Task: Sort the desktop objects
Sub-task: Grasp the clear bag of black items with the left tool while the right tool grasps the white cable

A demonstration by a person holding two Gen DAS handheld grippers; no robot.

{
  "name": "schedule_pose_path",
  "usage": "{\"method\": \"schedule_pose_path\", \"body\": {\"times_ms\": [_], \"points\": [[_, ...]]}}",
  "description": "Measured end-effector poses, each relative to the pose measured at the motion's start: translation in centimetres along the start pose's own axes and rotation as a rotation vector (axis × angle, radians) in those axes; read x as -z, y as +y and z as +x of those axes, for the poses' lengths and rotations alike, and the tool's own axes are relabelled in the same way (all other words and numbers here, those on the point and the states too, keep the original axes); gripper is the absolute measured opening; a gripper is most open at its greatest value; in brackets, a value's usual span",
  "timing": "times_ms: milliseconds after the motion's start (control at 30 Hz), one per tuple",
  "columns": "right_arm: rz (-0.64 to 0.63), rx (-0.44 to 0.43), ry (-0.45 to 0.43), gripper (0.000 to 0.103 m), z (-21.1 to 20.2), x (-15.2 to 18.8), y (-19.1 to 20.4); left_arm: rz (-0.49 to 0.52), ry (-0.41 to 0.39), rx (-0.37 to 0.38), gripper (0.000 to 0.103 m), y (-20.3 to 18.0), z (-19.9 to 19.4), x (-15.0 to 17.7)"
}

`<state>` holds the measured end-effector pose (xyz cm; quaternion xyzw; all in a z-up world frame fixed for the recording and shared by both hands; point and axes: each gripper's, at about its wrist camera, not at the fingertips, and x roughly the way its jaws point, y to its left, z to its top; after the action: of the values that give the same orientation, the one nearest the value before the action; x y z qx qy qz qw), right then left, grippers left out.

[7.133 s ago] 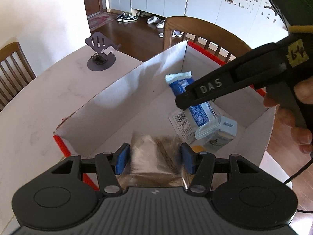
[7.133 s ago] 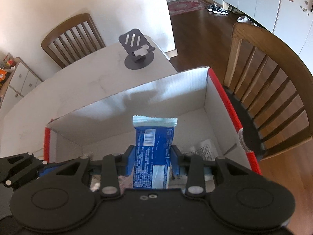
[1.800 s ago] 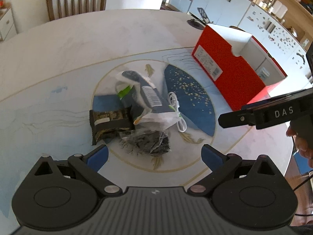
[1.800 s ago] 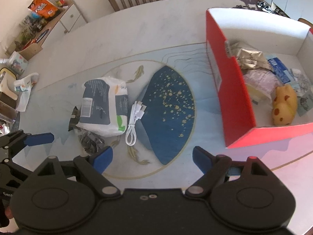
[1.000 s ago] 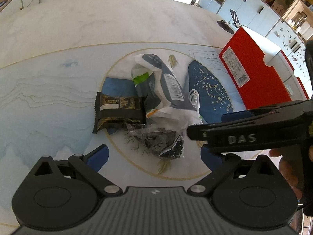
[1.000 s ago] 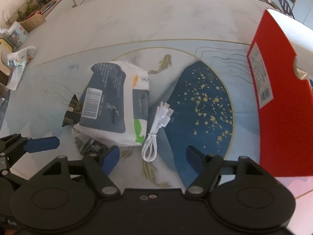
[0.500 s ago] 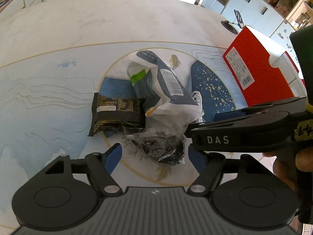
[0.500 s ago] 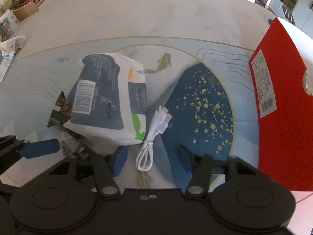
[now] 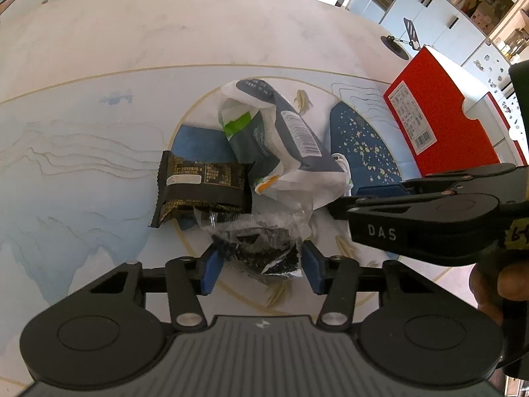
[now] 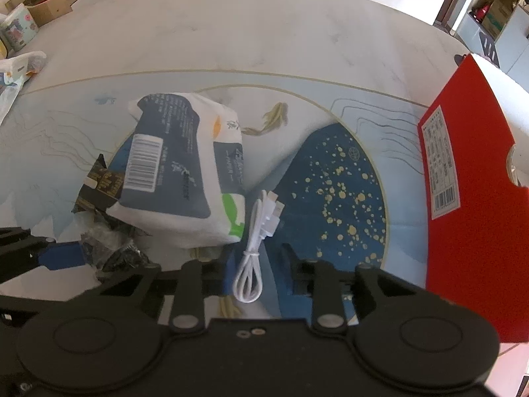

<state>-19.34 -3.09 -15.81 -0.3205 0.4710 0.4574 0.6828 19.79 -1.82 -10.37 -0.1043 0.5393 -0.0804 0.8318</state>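
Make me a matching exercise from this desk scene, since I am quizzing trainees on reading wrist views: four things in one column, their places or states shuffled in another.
Things:
1. clear bag of dark bits
2. white cable
3. black snack packet
4. red box

Places or states:
A. stands at the mat's far right edge
B. coiled, lying between the right gripper's fingers
C. flat on the mat, left of the tissue pack
D. between the left gripper's blue pads

Pairs: 1-D, 2-B, 3-C, 4-A
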Motion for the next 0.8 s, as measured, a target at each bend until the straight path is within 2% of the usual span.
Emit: {"method": "schedule_pose_path", "body": {"times_ms": [100, 433, 800], "points": [[0.001, 0.002, -0.004, 0.013, 0.0, 0.1, 0.0, -0.004, 0.001, 0.003, 0.045, 0.1, 0.0, 0.1], [0.065, -0.003, -0.002, 0.012, -0.4, 1.0, -0.6, -0.013, 0.01, 0.012, 0.037, 0.3, -0.2, 0.5], [0.125, -0.028, 0.001, 0.012, -2.0, 3.3, -1.4, -0.008, 0.027, 0.017, 0.035, 0.3, -0.8, 1.5]]}}
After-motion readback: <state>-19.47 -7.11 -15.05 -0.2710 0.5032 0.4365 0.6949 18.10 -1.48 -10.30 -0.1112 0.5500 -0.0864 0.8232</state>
